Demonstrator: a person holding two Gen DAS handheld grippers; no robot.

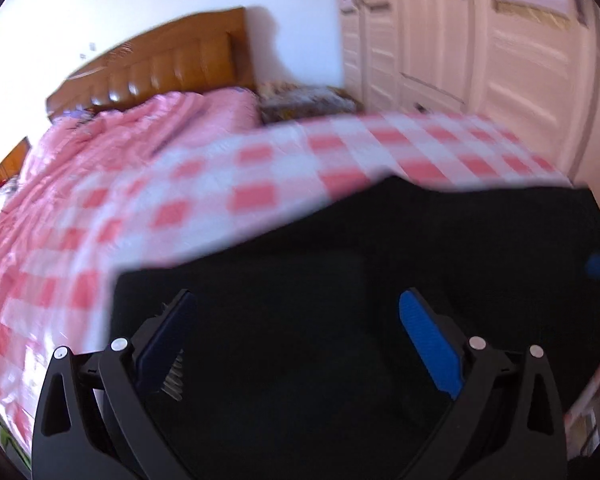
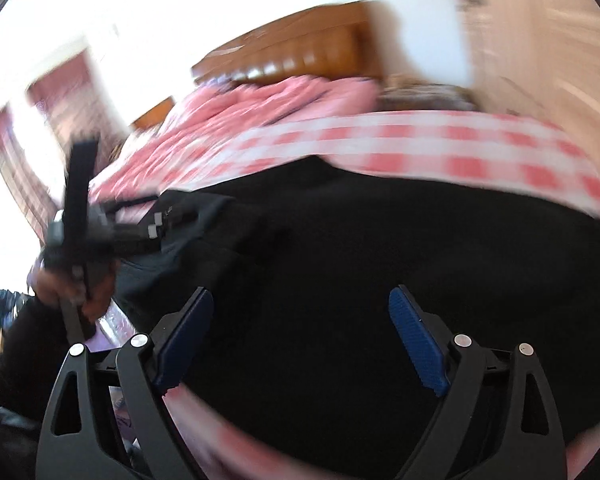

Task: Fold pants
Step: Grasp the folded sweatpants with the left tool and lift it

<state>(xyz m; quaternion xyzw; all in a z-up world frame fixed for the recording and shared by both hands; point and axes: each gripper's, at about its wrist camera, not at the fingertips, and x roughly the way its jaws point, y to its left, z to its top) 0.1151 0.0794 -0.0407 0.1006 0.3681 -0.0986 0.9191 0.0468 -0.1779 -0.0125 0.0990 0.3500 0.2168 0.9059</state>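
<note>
Black pants (image 1: 340,256) lie spread on a bed with a pink-and-white checked sheet (image 1: 220,184). My left gripper (image 1: 298,302) hovers over the pants near their left edge. It is open, its blue pads (image 1: 432,344) wide apart with nothing pressed between them. My right gripper (image 2: 300,292) is open too, above the same pants (image 2: 400,240) with only dark cloth showing below the gap. In the right wrist view a person's hand (image 2: 74,284) at the left holds the other tool's handle; its tips blur into bunched black cloth (image 2: 188,216). Both views are motion-blurred.
A crumpled pink quilt (image 1: 120,136) lies at the head of the bed below a brown wooden headboard (image 1: 160,68). A cluttered bedside table (image 1: 304,100) stands beside it. Pale wardrobe doors (image 1: 480,40) fill the right side.
</note>
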